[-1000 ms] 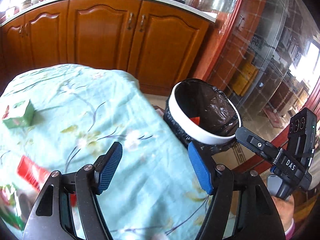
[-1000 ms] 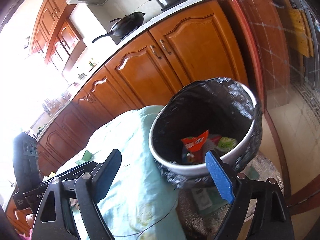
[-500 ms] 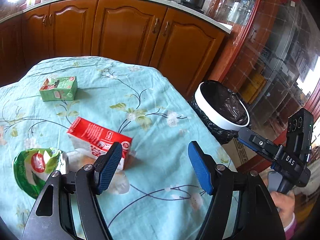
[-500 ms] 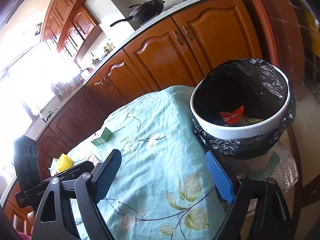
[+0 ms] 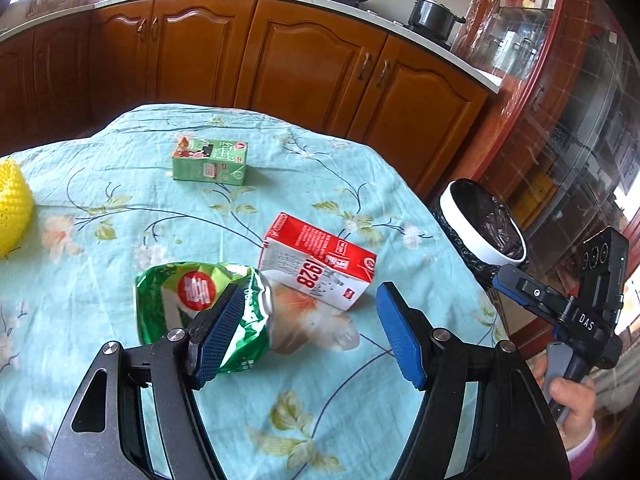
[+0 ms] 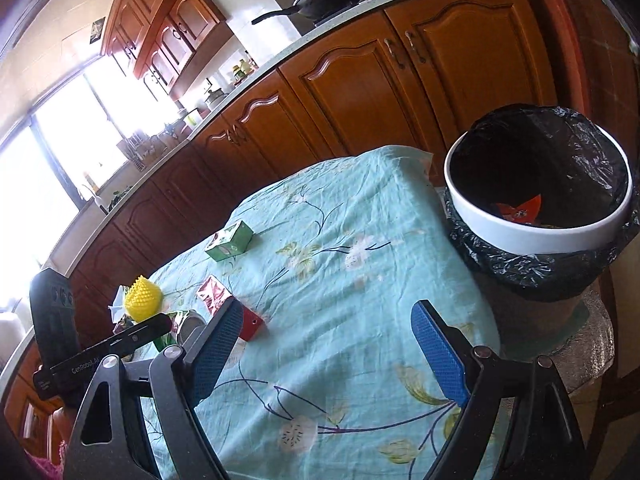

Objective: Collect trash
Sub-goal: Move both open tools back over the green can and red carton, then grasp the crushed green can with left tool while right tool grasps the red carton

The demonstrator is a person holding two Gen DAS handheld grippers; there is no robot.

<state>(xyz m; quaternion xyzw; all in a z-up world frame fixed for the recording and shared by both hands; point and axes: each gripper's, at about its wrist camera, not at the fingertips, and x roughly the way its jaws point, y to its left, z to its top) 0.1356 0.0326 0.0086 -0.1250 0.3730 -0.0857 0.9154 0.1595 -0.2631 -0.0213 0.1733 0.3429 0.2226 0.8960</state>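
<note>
My left gripper (image 5: pixel 308 332) is open and empty above the table, just short of a red and white carton (image 5: pixel 320 264) lying flat and a crumpled green snack bag (image 5: pixel 192 300) beside it. A green carton (image 5: pixel 210 160) lies farther back. A white bin with a black liner (image 5: pixel 484 228) stands off the table's right edge. My right gripper (image 6: pixel 328 356) is open and empty over the table, with the bin (image 6: pixel 540 208) ahead on its right; red trash lies inside. The green carton (image 6: pixel 230 242) and the red carton (image 6: pixel 250 326) show on its left.
A yellow spiky ball (image 5: pixel 14 204) sits at the table's left edge; it also shows in the right wrist view (image 6: pixel 142 304). The table wears a light blue flowered cloth (image 5: pixel 120 208). Wooden kitchen cabinets (image 5: pixel 320 72) stand behind, a glass cabinet to the right.
Both grippers have pulled back from the bin toward the table's trash. The left view swung left, bringing the cartons and the snack bag in front of it. Both stay open.
</note>
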